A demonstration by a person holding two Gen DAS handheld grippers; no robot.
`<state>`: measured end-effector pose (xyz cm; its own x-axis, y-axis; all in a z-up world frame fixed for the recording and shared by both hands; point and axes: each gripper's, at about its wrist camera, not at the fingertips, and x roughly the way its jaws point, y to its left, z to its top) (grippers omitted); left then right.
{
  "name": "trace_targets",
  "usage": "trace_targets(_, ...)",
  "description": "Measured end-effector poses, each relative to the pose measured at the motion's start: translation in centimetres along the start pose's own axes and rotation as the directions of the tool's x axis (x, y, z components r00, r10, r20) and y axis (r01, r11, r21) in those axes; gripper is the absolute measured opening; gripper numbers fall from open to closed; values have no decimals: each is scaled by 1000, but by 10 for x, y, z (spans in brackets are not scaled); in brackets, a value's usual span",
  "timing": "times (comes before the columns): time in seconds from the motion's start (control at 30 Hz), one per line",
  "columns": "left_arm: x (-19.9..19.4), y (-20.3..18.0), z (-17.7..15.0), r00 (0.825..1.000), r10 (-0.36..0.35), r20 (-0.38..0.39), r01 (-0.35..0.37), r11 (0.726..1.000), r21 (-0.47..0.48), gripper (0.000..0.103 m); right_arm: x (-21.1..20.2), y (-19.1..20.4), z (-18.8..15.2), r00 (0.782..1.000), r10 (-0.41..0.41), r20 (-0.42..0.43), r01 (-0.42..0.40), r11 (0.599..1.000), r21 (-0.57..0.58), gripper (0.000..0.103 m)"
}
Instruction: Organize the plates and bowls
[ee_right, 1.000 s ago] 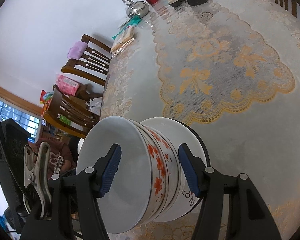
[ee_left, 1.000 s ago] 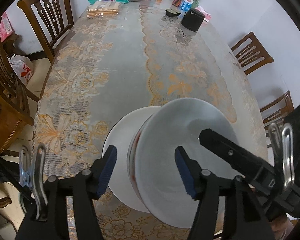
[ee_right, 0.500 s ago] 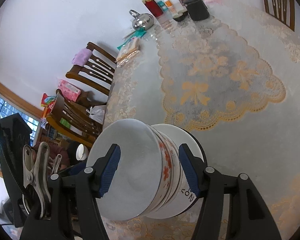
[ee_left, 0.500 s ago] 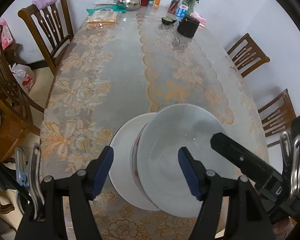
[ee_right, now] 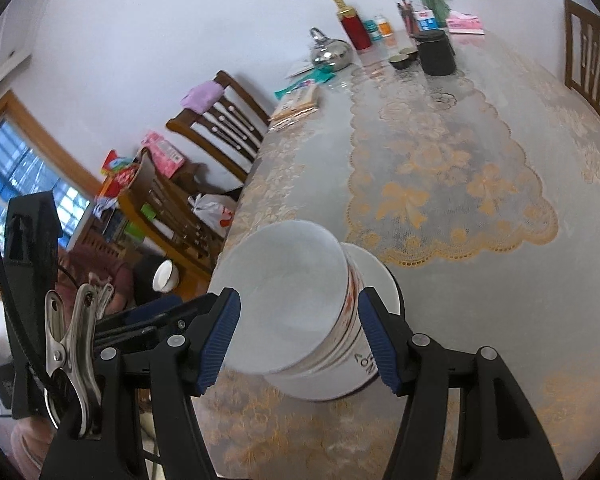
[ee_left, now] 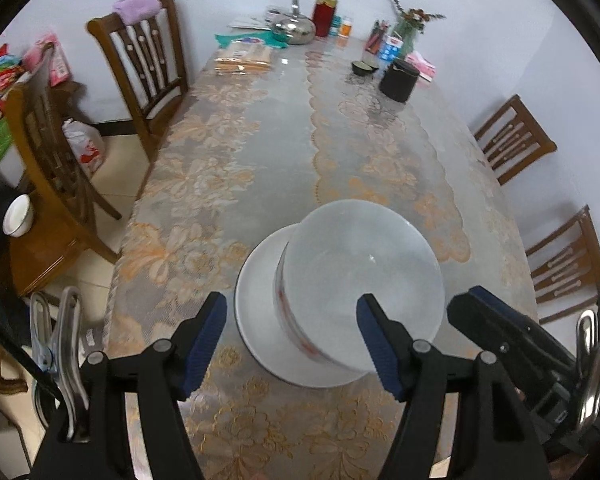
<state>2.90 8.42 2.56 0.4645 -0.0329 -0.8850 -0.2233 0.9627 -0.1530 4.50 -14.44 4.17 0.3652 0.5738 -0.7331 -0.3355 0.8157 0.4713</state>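
**Inspector:** State of both tongs, please.

**Assistant:** The left tongs [ee_left: 292, 320] stand apart with nothing pressed between the blue pads; the stack shows in the gap beyond them, untouched. The right tongs [ee_right: 300, 320] are likewise parted. The bowls appear between those pads in the wrist view, but I see no pad bearing on the porcelain, so I record them as empty.

**Inspector:** Where are the task's items?

**Assistant:** Just ahead of and below both tongs. A stack of bowls [ee_left: 360, 280], white inside with a red flower pattern on the outer wall, sits nested on a white plate [ee_left: 256, 300]. The plate rests flat on the lace-covered surface [ee_left: 260, 160], near its closest edge.

**Inspector:** Anything further out?

**Assistant:** At the far end of the surface: a steel kettle [ee_left: 294, 30], a red bottle [ee_left: 325, 12], a black container [ee_left: 398, 80] and a vase with dried stems [ee_left: 408, 30]. Wooden chairs stand on both sides. To the left of the tongs, off the surface, one small white bowl [ee_left: 18, 216] sits on a low wooden stand.

**Inspector:** Progress?

**Assistant:** In my judgement the stacking is largely done: bowls nested, plate underneath, both tongs clear. The small bowl on the stand may remain to be collected; whether it belongs to the task I cannot tell.
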Motion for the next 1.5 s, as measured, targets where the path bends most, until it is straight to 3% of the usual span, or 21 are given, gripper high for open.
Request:
trace_targets(0.23, -14, -2, -26, 999, 39, 9, -39, 999, -29, 71, -11, 5, -19, 999, -21, -24, 19, 996, -85, 63)
trace_targets(0.53, -18, 0, -51, 998, 62, 18, -62, 998, 8, 71, -15, 3, -38, 996, -82, -31, 80, 994, -72, 63)
trace_targets(0.73, -7, 3, -61, 998, 51, -21, -51, 998, 22, 71, -11, 2, -47, 992, -121, -45, 119, 991, -56, 63)
trace_targets(1.5, 1, -4, -72, 998, 35, -55, -32, 998, 56, 71, -1, 2, -65, 981, -166, -100, 167, 986, 0, 63)
